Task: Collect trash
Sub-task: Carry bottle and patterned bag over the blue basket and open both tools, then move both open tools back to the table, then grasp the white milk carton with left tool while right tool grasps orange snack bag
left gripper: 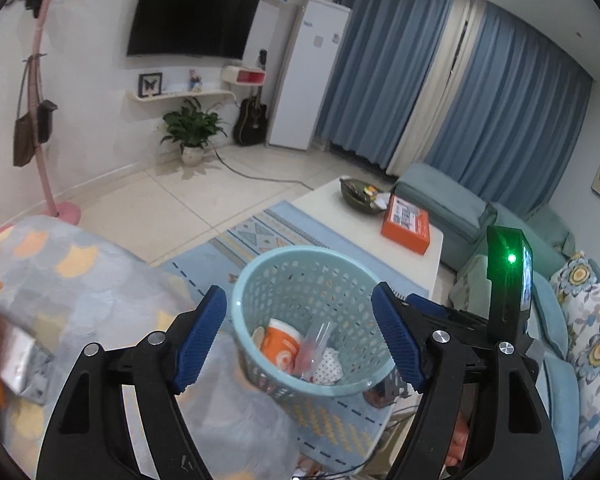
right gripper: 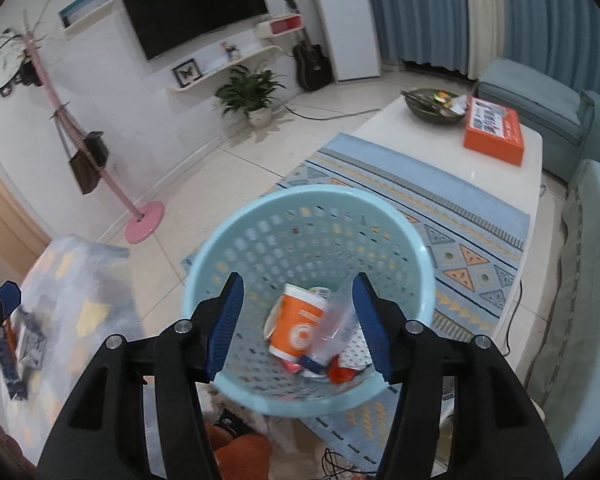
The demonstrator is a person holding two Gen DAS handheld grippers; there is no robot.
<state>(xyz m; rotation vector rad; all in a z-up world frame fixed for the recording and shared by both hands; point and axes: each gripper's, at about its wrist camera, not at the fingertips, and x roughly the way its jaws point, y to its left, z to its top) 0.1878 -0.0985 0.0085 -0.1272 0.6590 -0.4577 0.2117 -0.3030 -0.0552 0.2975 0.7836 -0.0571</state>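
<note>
1. Both of our jaws stand spread wide with nothing between the blue pads: the left gripper (left gripper: 300, 336) and the right gripper (right gripper: 298, 322) are each empty.
2. We see the light blue perforated basket (left gripper: 260, 276) just past the left fingers, standing on the patterned rug (left gripper: 260, 232), its open top tilted toward us.
3. From the right wrist view the same basket (right gripper: 236, 232) lies directly below our right fingers, so we look straight down into it.
4. Inside the basket we find an orange and white paper cup (right gripper: 300, 326) lying on its side, a clear plastic wrapper (right gripper: 334, 320) leaning against it, and small red and blue scraps (right gripper: 324, 368) at the bottom.
5. To our left a grey blanket with orange patches (left gripper: 92, 280) carries a few more wrappers (left gripper: 16, 356), blurred at the edge of the view.
6. Beyond the rug we see a white coffee table (right gripper: 500, 184) holding an orange box (right gripper: 494, 130) and a dark bowl (right gripper: 432, 106) of small items.
7. A teal sofa (left gripper: 444, 200) runs along the right side behind the table.
</note>
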